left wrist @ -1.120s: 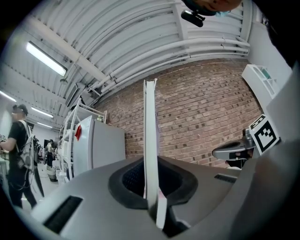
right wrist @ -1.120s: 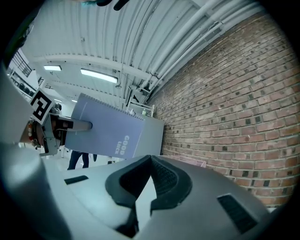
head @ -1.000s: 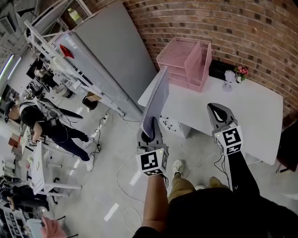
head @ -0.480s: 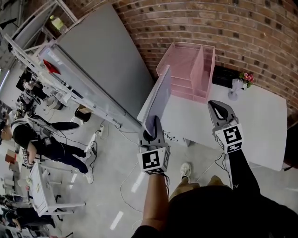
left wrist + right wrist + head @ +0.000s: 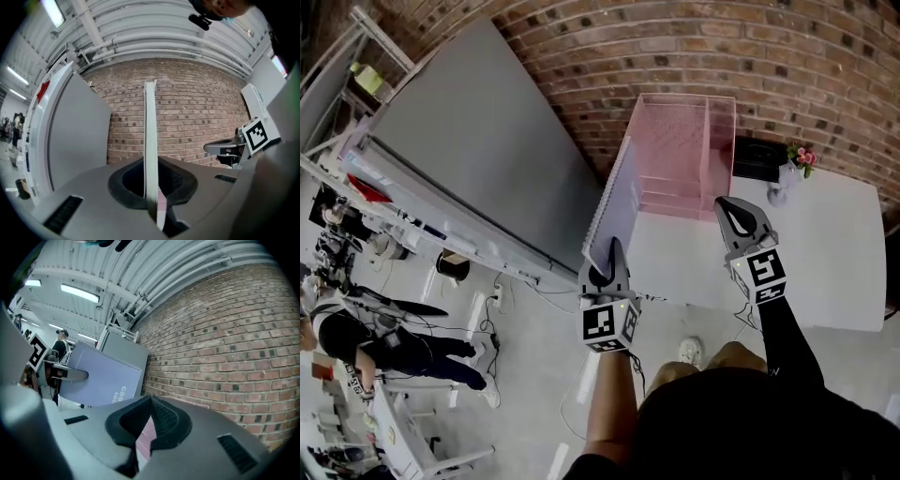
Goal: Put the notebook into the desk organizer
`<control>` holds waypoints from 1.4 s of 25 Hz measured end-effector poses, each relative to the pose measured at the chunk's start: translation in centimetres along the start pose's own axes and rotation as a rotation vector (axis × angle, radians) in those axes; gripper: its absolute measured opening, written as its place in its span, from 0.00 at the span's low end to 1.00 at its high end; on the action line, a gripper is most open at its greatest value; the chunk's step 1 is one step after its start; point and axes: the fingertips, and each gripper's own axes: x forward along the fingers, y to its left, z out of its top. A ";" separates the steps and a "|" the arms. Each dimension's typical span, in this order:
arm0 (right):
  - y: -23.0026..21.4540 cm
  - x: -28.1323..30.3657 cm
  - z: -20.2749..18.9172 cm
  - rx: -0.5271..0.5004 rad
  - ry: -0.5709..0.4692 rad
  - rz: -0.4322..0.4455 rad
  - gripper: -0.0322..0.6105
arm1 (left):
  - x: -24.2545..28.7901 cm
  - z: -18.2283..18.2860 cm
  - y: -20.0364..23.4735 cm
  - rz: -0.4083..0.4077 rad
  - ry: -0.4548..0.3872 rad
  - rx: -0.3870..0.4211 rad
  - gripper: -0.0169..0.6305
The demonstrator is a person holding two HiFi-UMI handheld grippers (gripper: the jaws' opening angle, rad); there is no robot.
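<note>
A person's left gripper (image 5: 607, 258) clamps the lower edge of a lavender spiral-bound notebook (image 5: 615, 208), holding it upright on edge in the air above the near left corner of a white desk (image 5: 825, 253). From the left gripper view the notebook (image 5: 150, 140) is a thin white-edged strip that rises straight from between the closed black pads (image 5: 129, 187). It has not gone into the pink mesh desk organizer (image 5: 680, 150), which stands on the desk against a red brick wall (image 5: 787, 56). From the head view the notebook's top edge lines up with the organizer's left wall; whether the two touch cannot be told.

The right gripper (image 5: 739, 220) hangs over the desk just in front of the organizer, its jaws drawn together with nothing between them. Its own view catches the notebook's cover (image 5: 103, 378), coil binding along the top. White lettering sits at the cover's lower corner, partly cut off by the right gripper (image 5: 147, 420) and not legible in full.

Each gripper carries a cube with black-and-white square markers (image 5: 609, 323). A small pot of pink flowers (image 5: 797, 155) and a black object (image 5: 757, 159) sit at the desk's far side. A grey partition panel (image 5: 478, 150) stands to the left.
</note>
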 end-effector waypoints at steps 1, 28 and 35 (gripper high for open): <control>0.1 0.5 -0.3 0.000 0.008 -0.009 0.08 | 0.4 -0.6 0.5 -0.016 0.005 -0.031 0.09; 2.7 3.3 -3.5 -0.040 0.135 -0.031 0.08 | 1.6 -15.3 2.3 -0.221 0.057 -1.087 0.09; 3.1 3.4 -4.8 -0.037 0.159 -0.020 0.08 | 1.8 -18.4 1.0 -0.212 0.115 -1.146 0.09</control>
